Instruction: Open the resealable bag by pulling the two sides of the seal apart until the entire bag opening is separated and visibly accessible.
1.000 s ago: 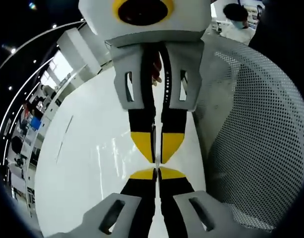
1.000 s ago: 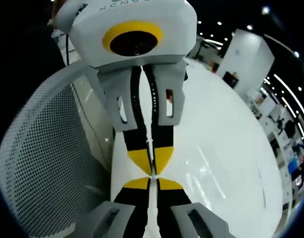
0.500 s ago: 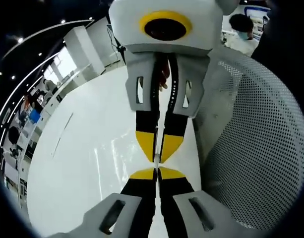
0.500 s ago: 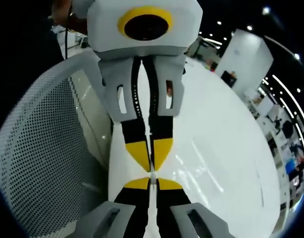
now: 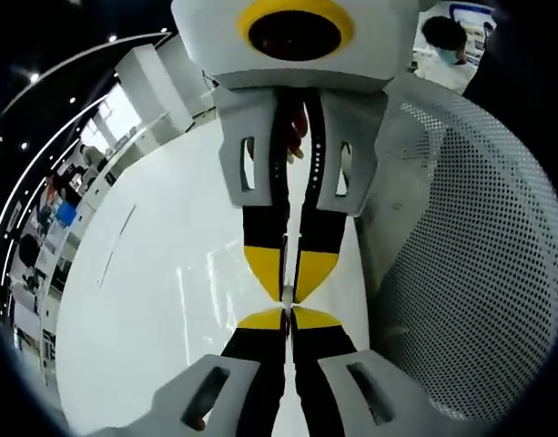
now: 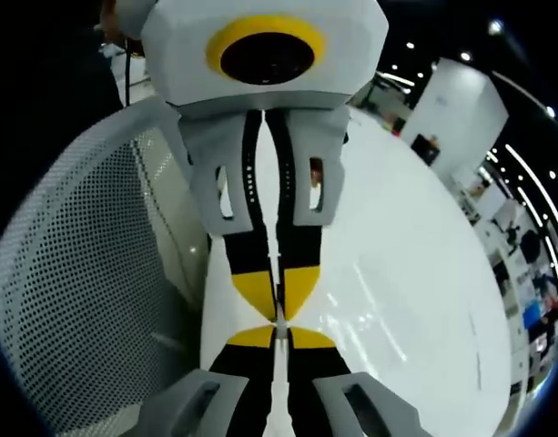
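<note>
Left hand-held gripper (image 5: 287, 308): jaws together, tip to tip with the right hand-held gripper (image 6: 280, 320), also together.
Bag: we cannot make one out.
Progress: we judge opening not visibly begun.

A glossy white table (image 5: 160, 300) takes the middle of both views, and it reflects the light in pale streaks. Beside it stands a white mesh chair back (image 5: 470, 264) full of small round holes — in the right gripper view it is at the left (image 6: 78, 273). Behind the table there is a big white pillar (image 6: 451, 100) under a dark ceiling with small round lamps (image 6: 494, 27). Far away — a bright window (image 5: 115, 118) and a seated person (image 5: 442, 41).
</note>
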Tool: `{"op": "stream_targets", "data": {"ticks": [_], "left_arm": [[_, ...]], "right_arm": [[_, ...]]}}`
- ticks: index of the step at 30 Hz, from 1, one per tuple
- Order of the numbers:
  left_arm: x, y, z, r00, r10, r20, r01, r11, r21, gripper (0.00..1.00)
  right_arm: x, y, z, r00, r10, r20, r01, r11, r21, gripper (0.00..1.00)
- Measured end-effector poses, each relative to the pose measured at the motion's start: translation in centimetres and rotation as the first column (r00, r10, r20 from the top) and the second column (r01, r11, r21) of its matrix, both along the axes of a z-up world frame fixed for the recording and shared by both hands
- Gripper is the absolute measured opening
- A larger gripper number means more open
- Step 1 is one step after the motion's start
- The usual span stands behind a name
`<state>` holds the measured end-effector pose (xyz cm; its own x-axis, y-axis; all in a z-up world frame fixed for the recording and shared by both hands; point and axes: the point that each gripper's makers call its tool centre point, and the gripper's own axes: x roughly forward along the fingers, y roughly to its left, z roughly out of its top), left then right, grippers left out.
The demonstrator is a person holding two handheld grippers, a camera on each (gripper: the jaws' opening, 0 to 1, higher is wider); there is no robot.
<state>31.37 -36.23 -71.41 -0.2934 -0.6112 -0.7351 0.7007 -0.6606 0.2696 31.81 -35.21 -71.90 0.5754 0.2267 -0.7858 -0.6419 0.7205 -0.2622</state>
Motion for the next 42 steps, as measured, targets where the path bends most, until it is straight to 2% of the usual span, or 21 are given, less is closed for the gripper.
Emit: {"op": "stream_targets", "data": {"ticks": [2, 5, 8, 13, 15, 19, 22, 30, 32, 36, 42], "left_arm": [[-0.2, 0.2, -0.3, 1.0, -0.009, -0.004, 0.009, 1.0, 0.014, 0.0], [-0.2, 0.4, -0.7, 0.999, -0.034, 0.025, 0.033, 0.999, 0.026, 0.0], [-0.5, 0.6, -0.8, 0.999, -0.048, 0.021, 0.047, 0.998, 0.04, 0.0], [-0.4, 0.6, -0.8, 0.998, -0.055, 0.032, 0.054, 0.998, 0.035, 0.0], [-0.2, 0.4, -0.4, 0.999, -0.032, 0.021, 0.032, 0.999, 0.015, 0.0], [-0.3, 0.6, 0.1, 0.999, -0.014, -0.047, 0.014, 1.0, 0.0, 0.0], [-0.3, 0.7, 0.2, 0.999, -0.017, -0.047, 0.017, 1.0, 0.0, 0.0], [-0.6, 1.0, 0.3, 0.998, -0.03, -0.047, 0.03, 1.0, 0.002, 0.0], [-0.5, 1.0, 0.3, 0.998, -0.032, -0.045, 0.032, 0.999, 0.001, 0.0], [-0.5, 1.0, 0.7, 0.996, -0.015, -0.083, 0.016, 1.0, 0.004, 0.0], [-0.4, 0.7, 0.8, 0.999, -0.036, -0.039, 0.035, 0.999, -0.008, 0.0]], "right_arm": [[-0.1, 0.3, -0.1, 1.0, 0.013, -0.007, -0.013, 1.0, 0.003, 0.01], [-0.1, 0.6, -0.2, 1.0, 0.025, -0.009, -0.025, 1.0, -0.002, 0.01], [-0.5, 0.7, -0.7, 0.996, 0.079, -0.033, -0.08, 0.996, -0.038, 0.0], [-0.5, 0.6, -0.7, 0.997, 0.069, -0.031, -0.07, 0.997, -0.028, 0.0], [-0.4, 0.5, -0.4, 0.997, 0.073, -0.017, -0.073, 0.997, -0.026, 0.0], [-0.4, 0.5, 0.0, 0.998, 0.055, -0.002, -0.055, 0.998, 0.014, 0.0], [-0.6, 0.4, -0.2, 0.998, 0.06, -0.007, -0.06, 0.998, -0.003, 0.0], [-0.8, 0.5, -0.3, 0.998, 0.055, -0.011, -0.055, 0.998, 0.015, 0.0], [-1.0, 0.1, -0.5, 0.998, 0.058, -0.019, -0.058, 0.998, -0.009, 0.0], [-1.2, -0.1, -0.4, 0.999, 0.041, -0.016, -0.04, 0.999, 0.006, 0.0], [-1.0, -0.3, -0.3, 0.999, 0.052, -0.011, -0.052, 0.998, -0.035, 0.0]]}}
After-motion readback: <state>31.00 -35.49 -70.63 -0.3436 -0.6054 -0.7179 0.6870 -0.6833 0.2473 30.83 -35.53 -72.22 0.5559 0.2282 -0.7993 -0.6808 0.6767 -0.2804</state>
